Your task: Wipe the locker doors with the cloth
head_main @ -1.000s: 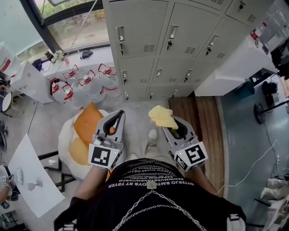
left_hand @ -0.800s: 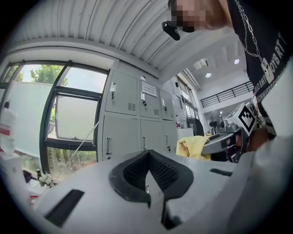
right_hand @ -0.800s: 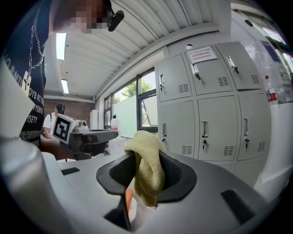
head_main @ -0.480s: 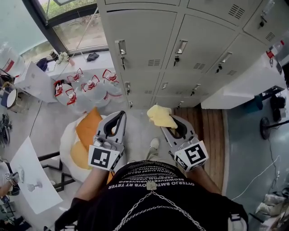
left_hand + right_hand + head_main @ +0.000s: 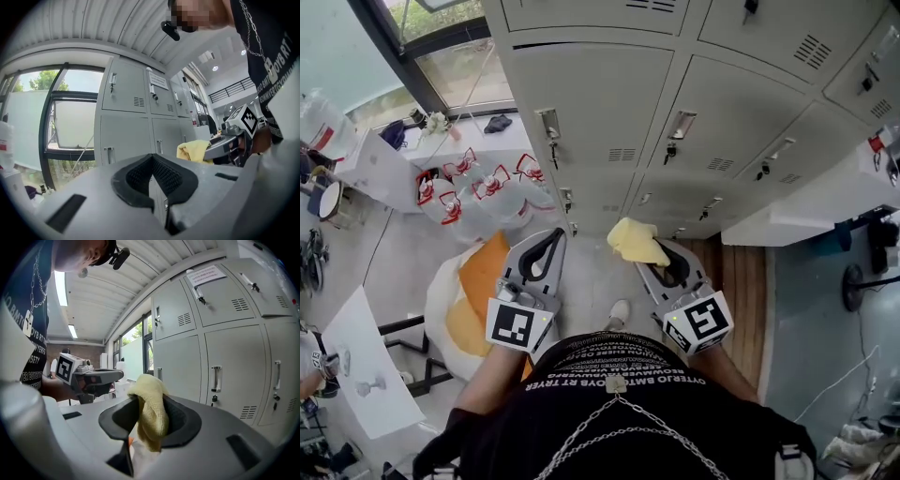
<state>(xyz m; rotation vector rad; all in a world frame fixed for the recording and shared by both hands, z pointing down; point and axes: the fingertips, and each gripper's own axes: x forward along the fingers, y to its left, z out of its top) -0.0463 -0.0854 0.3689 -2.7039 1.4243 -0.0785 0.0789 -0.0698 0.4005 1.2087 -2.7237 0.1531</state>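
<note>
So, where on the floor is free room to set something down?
Bare concrete lies between the jugs and the wooden strip, below the lockers. The grey floor right of that strip is also free. The left is crowded: jugs, cushion, white table.

You hold both grippers out ahead of your chest, side by side and apart, each with its marker cube nearest you. Your right gripper [image 5: 649,259] has the yellow cloth [image 5: 634,241] bunched at its tip, in front of the locker doors [image 5: 600,94] (grey, with upright handles and small vents). Your left gripper [image 5: 555,236] points the same way, its jaws meeting at the tip with nothing in them. Beside it on the floor lies an orange cushion [image 5: 480,264], and beyond that a cluster of clear water jugs [image 5: 478,192] with red handles stands by the window.
</note>
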